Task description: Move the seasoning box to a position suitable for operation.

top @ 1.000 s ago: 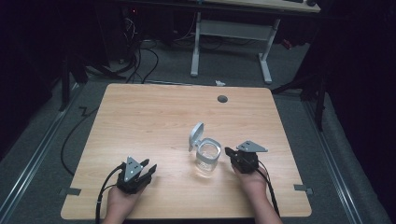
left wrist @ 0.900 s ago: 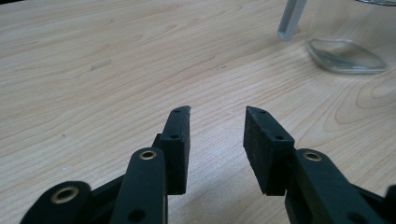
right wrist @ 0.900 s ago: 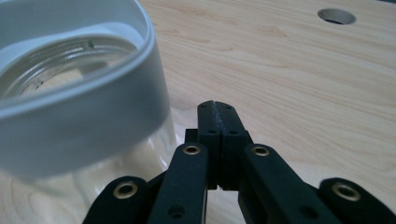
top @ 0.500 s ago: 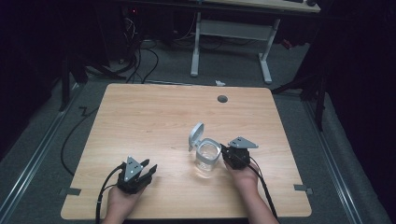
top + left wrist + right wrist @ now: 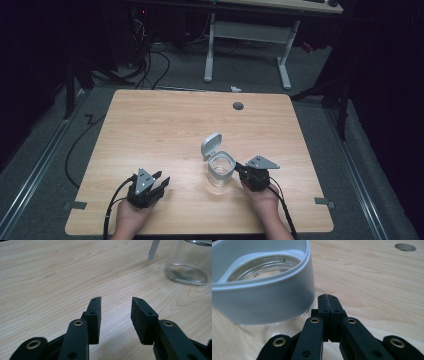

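Note:
A clear glass jar [image 5: 220,172] with a grey-white collar stands upright on the wooden table [image 5: 165,125], its flip lid [image 5: 210,144] hinged up and open. My right gripper [image 5: 241,168] sits just right of the jar, jaws pressed together with nothing between them; in the right gripper view the jar's collar [image 5: 262,297] looms at the left, close beside the right gripper [image 5: 329,298]. My left gripper [image 5: 162,181] rests near the front left of the table, open and holding nothing. In the left gripper view the left gripper [image 5: 116,301] points over bare wood, the jar's base [image 5: 190,267] at the upper right.
A round cable hole [image 5: 238,106] sits near the table's far edge. Beyond the table stand a white desk frame [image 5: 247,35] and cables on the grey floor. Grey tape marks [image 5: 75,205] lie by the front corners.
My right gripper has edged left, closer to the jar's side. The left gripper has stayed where it was.

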Demonstrator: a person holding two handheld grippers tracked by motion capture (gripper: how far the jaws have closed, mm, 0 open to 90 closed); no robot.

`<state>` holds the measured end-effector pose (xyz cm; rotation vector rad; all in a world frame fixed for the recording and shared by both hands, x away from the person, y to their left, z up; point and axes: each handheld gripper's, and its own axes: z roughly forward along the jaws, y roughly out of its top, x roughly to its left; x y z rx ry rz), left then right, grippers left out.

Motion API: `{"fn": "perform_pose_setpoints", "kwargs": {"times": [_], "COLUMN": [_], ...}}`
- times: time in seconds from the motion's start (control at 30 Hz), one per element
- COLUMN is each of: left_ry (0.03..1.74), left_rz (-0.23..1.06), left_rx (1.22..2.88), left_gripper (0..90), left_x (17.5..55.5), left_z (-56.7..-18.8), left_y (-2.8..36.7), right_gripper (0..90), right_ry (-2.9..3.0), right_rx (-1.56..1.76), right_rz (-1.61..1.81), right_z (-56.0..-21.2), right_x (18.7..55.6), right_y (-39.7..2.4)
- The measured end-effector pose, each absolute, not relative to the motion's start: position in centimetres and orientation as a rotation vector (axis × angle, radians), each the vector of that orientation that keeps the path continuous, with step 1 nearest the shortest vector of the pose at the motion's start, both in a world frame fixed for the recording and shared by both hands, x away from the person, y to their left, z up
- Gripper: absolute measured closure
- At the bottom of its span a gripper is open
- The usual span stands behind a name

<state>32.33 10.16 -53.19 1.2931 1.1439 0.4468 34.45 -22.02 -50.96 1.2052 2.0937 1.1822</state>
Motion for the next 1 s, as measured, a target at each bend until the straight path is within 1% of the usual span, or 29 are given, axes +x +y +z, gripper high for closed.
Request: {"fn": "perform_pose_setpoints", "kwargs": {"times": [0.53, 1.0], "left_ry": [1.145, 1.138], "left_rz": [0.443, 0.407], "left_rx": [1.297, 1.304], "left_gripper": [60.9, 61.3], "left_x": [32.3, 31.9], "left_z": [-53.2, -53.2], "left_y": [10.1, 9.4], "right_gripper": [90.0, 90.0], "right_ry": [2.125, 2.173], "right_rx": [1.185, 1.138], "right_rz": [1.212, 1.228], "right_z": [-51.3, -51.3], "right_x": [31.9, 30.3], "right_y": [-20.9, -19.1]}}
